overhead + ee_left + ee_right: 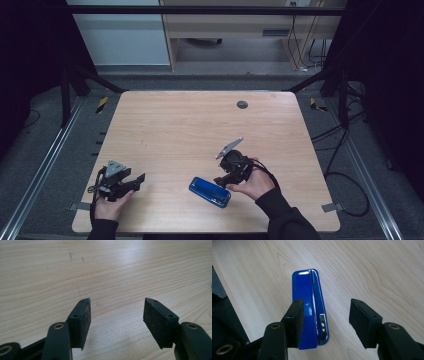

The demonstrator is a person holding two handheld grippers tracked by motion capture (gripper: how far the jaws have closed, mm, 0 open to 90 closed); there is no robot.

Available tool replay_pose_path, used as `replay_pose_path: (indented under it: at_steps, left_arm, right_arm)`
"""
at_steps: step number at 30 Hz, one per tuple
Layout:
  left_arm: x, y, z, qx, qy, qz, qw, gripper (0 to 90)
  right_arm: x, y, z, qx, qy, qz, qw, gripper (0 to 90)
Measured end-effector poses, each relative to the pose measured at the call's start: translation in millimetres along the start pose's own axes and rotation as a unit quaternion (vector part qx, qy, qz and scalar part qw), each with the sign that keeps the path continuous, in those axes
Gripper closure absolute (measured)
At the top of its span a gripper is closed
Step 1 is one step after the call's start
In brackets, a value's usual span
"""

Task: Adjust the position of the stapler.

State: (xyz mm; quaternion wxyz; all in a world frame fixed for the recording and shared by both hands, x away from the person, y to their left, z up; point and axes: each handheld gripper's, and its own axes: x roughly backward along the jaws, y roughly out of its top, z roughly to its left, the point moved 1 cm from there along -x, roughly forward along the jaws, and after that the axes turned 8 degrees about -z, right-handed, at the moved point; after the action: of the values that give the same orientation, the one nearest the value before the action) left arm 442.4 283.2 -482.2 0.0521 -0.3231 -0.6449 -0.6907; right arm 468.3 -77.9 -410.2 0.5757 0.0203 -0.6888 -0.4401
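Observation:
A blue stapler [210, 192] lies on its side on the wooden table [190, 130], near the front edge and right of the middle. My right gripper [223, 180] hovers just right of it, held in a hand. In the right gripper view the stapler [308, 297] lies below the open right gripper [327, 306]; the left finger [295, 322] overlaps its blue body, and the other finger stands well apart over bare wood. My left gripper [139, 180] rests at the front left, jaws pointing right. The left gripper [117, 312] is open, with bare table between its pads.
A small grey round cap [242, 104] sits in the tabletop near the far edge. Metal rails [47, 155] and cables [345, 150] run along the floor on both sides of the table. A cabinet [225, 25] stands beyond it.

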Motion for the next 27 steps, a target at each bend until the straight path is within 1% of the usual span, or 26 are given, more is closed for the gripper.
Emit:
replay_pose_path:
  at_steps: [3,4,5,8,13,17,21,24,25,26,27]
  left_arm:
    - [-0.1,-0.1,0.5,0.001,0.0,0.001,1.0,39.1]
    - [-0.2,-0.2,0.6,0.0,-0.001,0.002,1.0,39.1]
    - [-0.3,-0.1,0.5,-0.001,-0.001,0.002,1.0,39.1]
    - [-0.4,0.1,0.2,-0.001,-0.001,0.002,1.0,39.1]
    - [0.1,0.2,0.4,-0.001,-0.001,0.001,1.0,39.2]
    - [0.1,0.2,0.7,-0.001,-0.001,0.002,1.0,39.1]
    - [0.0,0.2,0.7,-0.001,-0.001,0.002,1.0,39.1]
    - [0.0,0.2,0.9,-0.002,-0.001,0.003,1.0,39.1]
    - [-0.4,0.1,0.8,-0.001,-0.001,0.003,1.0,39.1]
    - [-0.4,0.1,0.7,-0.001,-0.001,0.004,1.0,39.1]
    - [-0.5,0.1,0.7,-0.002,-0.001,0.004,1.0,39.1]
  right_arm:
    - [-8.3,4.4,5.7,0.008,0.008,0.01,0.9999,47.3]
    - [-8.3,4.4,5.7,0.008,0.008,0.01,0.9999,47.3]
    - [-12.9,5.3,8.1,0.014,0.009,0.018,0.9997,47.7]
    - [-18.2,5.5,10.4,0.015,0.014,0.023,0.9995,48.4]
    - [-33.8,3.6,15.4,0.023,0.022,0.048,0.9983,49.0]
    - [-40.7,0.5,16.9,0.024,0.025,0.064,0.9974,51.1]
    - [-46.7,-2.0,18.3,0.032,0.026,0.075,0.9963,53.3]
    - [-49.0,-2.7,18.7,0.033,0.027,0.082,0.9957,54.5]
    - [-52.0,-3.7,18.7,0.032,0.028,0.088,0.9952,55.7]
    - [-53.5,-4.1,17.9,0.039,0.029,0.091,0.9946,57.1]
    - [-55.0,-4.3,18.5,0.035,0.028,0.096,0.9944,57.8]
